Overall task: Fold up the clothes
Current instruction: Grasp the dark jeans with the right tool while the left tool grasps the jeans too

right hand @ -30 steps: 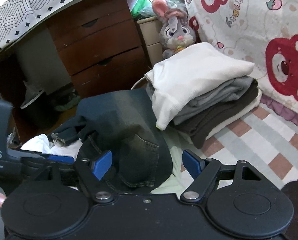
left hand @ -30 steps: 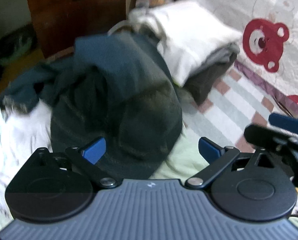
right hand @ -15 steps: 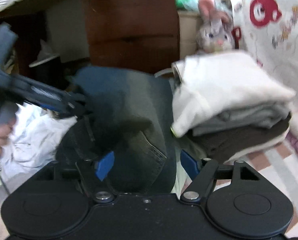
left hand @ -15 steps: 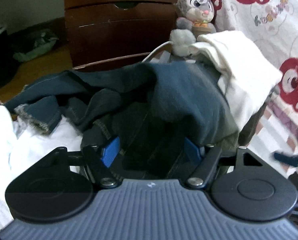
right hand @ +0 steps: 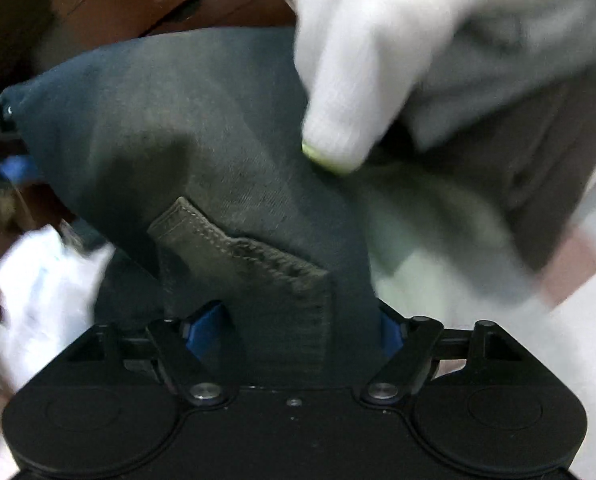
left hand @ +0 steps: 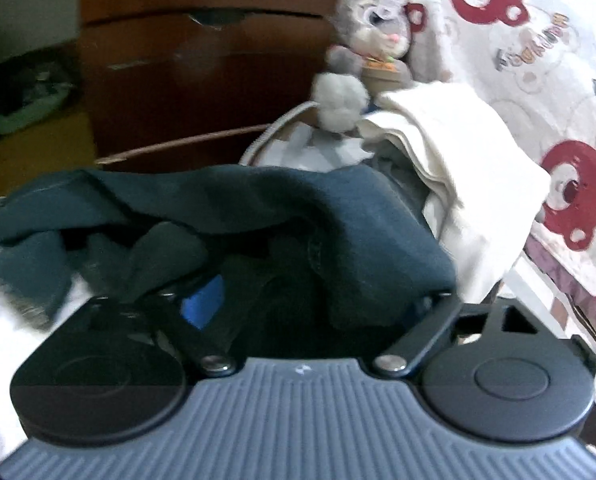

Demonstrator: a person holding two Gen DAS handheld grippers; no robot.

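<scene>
1. Though blurred in both views, dark blue-grey jeans (left hand: 338, 216) (right hand: 201, 128) heaped on the bed directly ahead of both grippers, rumpled, one frayed leg end trailing off to the left in the left wrist view.
2. Back pocket (right hand: 249, 256) of the jeans: stitched patch, facing up, just ahead of the right gripper's fingers.
3. Left gripper (left hand: 314, 308): jaws spread wide and opening; folds of the jeans bunched between them. Left finger (left hand: 201, 304) visible with its blue pad, right finger buried under a flap of the cloth. No clear pinch.
4. Right gripper (right hand: 298, 328): jaws spread wide and closing; seat of the jeans filling the gap between the two blue pads, cloth reaching both, not visibly squeezed.
5. White garment (left hand: 1, 340) (right hand: 45, 280): loose and crumpled, beside the jeans on the left, partly under them.
6. Pale green sheet (right hand: 438, 256): flat under the jeans, showing to the right of them.
7. Stack of folded clothes (left hand: 478, 184) (right hand: 378, 40): just right of the jeans and touching them; cream piece on top, grey and brown pieces beneath.
8. Toy rabbit (left hand: 374, 36): grey, upright, behind the stack.
9. Chest of drawers (left hand: 201, 72): dark wood, beyond the jeans.
10. Quilt (left hand: 538, 60): white with red bear faces, along the right side.
</scene>
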